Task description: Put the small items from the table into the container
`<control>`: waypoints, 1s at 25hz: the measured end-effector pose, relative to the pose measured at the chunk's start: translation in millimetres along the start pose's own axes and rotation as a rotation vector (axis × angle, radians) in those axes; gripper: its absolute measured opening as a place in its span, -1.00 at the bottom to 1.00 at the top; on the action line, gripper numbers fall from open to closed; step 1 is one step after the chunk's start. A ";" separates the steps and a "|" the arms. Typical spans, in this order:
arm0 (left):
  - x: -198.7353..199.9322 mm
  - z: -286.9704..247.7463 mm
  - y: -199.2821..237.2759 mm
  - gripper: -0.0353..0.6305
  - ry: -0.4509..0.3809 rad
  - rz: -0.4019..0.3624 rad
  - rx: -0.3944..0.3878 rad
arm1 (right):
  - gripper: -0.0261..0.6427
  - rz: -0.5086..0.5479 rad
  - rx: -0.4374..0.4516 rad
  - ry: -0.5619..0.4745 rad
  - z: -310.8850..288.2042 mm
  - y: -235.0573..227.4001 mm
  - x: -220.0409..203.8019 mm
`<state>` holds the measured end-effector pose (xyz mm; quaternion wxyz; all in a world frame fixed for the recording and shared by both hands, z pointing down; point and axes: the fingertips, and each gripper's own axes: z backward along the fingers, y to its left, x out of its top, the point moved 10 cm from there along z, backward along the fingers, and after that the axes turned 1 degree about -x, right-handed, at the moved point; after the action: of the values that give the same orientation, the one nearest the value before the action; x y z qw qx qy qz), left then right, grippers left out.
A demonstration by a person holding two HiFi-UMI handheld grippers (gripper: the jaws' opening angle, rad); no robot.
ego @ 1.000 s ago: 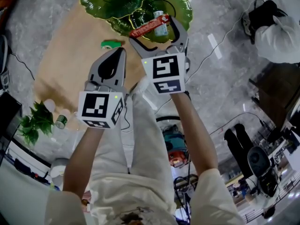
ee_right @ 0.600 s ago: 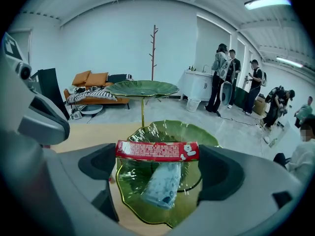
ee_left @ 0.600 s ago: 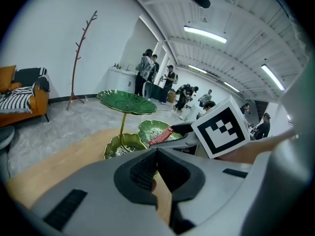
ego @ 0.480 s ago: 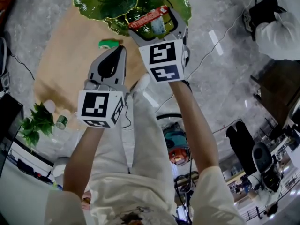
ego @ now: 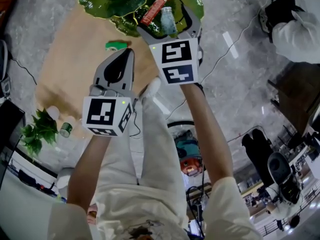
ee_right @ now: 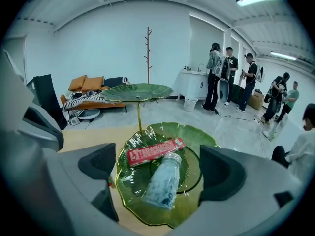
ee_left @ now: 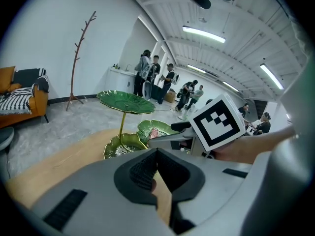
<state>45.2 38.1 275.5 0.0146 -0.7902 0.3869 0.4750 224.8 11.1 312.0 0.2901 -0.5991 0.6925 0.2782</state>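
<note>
Between your right tongs, spread wide and gripping nothing, the green leaf dish holds a red packet and a clear bottle lying on its side. Your left tongs are pressed together, empty. On the worktop near the dish lies a small green item, too small to identify.

Tongs wide apart, nothing gripped. Seen between them: green leaf dish on tan counter. In dish: red pack lying flat; clear bottle on its side, cap end just beside pack. Second leaf dish raised on stem behind. Sofa far left, bare branch stand by wall, people standing at right
</note>
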 end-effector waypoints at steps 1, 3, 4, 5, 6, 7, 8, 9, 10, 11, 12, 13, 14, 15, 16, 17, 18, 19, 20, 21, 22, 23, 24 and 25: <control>-1.1 1.8 0.3 -0.87 -0.001 0.001 0.002 | 0.67 0.005 -0.001 -0.005 2.2 1.7 0.6; -2.1 5.1 -0.4 -0.87 -0.004 0.001 0.004 | 0.67 0.021 -0.003 -0.015 8.4 5.6 2.4; -2.1 6.8 -1.6 -0.87 -0.006 0.001 0.005 | 0.67 0.029 -0.004 -0.021 12.4 7.4 3.5; -1.8 8.4 -3.3 -0.87 -0.007 -0.001 0.004 | 0.67 0.035 -0.006 -0.027 16.6 9.2 4.3; -1.6 10.1 -5.3 -0.87 -0.008 -0.004 0.003 | 0.67 0.038 -0.006 -0.033 20.7 10.9 4.8; -1.7 11.8 -7.1 -0.87 -0.010 -0.008 0.001 | 0.67 0.038 -0.006 -0.039 24.4 12.7 4.8; -2.0 13.5 -8.7 -0.87 -0.013 -0.012 -0.001 | 0.67 0.036 -0.007 -0.045 27.7 14.4 4.4; -2.6 15.2 -10.0 -0.87 -0.016 -0.016 -0.002 | 0.67 0.032 -0.009 -0.053 30.6 15.8 3.8; -3.4 16.9 -10.9 -0.87 -0.019 -0.019 -0.003 | 0.67 0.028 -0.012 -0.060 33.5 17.0 3.1; -4.3 18.7 -11.7 -0.87 -0.023 -0.021 -0.002 | 0.67 0.023 -0.015 -0.066 36.4 18.0 2.3; -5.3 20.6 -12.4 -0.87 -0.026 -0.021 0.000 | 0.67 0.018 -0.016 -0.072 39.4 18.8 1.4; -6.3 22.5 -13.2 -0.87 -0.028 -0.020 0.002 | 0.67 0.012 -0.016 -0.077 42.4 19.4 0.5; -7.3 24.3 -14.0 -0.87 -0.029 -0.021 0.005 | 0.67 0.006 -0.016 -0.082 45.2 19.7 -0.5; -8.4 25.9 -14.9 -0.87 -0.028 -0.025 0.007 | 0.67 0.000 -0.015 -0.087 47.8 19.8 -1.5; -9.6 27.4 -16.0 -0.87 -0.026 -0.032 0.009 | 0.67 -0.005 -0.015 -0.090 50.2 19.9 -2.7; -11.2 29.2 -17.3 -0.87 -0.022 -0.040 0.011 | 0.67 -0.009 -0.014 -0.093 52.3 20.4 -4.4; -12.8 31.1 -18.4 -0.87 -0.021 -0.044 0.013 | 0.67 -0.011 -0.013 -0.093 54.2 21.3 -6.3; -14.5 33.3 -18.9 -0.87 -0.025 -0.039 0.012 | 0.67 -0.011 -0.011 -0.093 55.9 22.7 -8.1; -16.1 35.5 -18.7 -0.87 -0.033 -0.025 0.011 | 0.67 -0.008 -0.009 -0.093 57.3 24.5 -9.6; -17.9 37.6 -18.1 -0.87 -0.042 -0.009 0.012 | 0.67 -0.004 -0.006 -0.092 58.4 26.6 -11.0; -19.7 39.3 -17.4 -0.87 -0.047 0.003 0.014 | 0.67 0.000 -0.001 -0.092 59.3 28.9 -12.2; -21.6 40.6 -17.0 -0.87 -0.048 0.009 0.017 | 0.67 0.002 0.004 -0.091 59.9 31.4 -13.3; -23.6 41.8 -16.6 -0.87 -0.045 0.012 0.020 | 0.67 0.004 0.012 -0.091 60.4 34.2 -14.4; -25.8 43.1 -16.3 -0.87 -0.041 0.013 0.023 | 0.67 0.006 0.022 -0.091 60.9 37.3 -15.6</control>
<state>17.1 81.8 265.9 0.0287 -0.7776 0.3973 0.4866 193.8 71.0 283.6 0.3271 -0.5805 0.6834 0.2984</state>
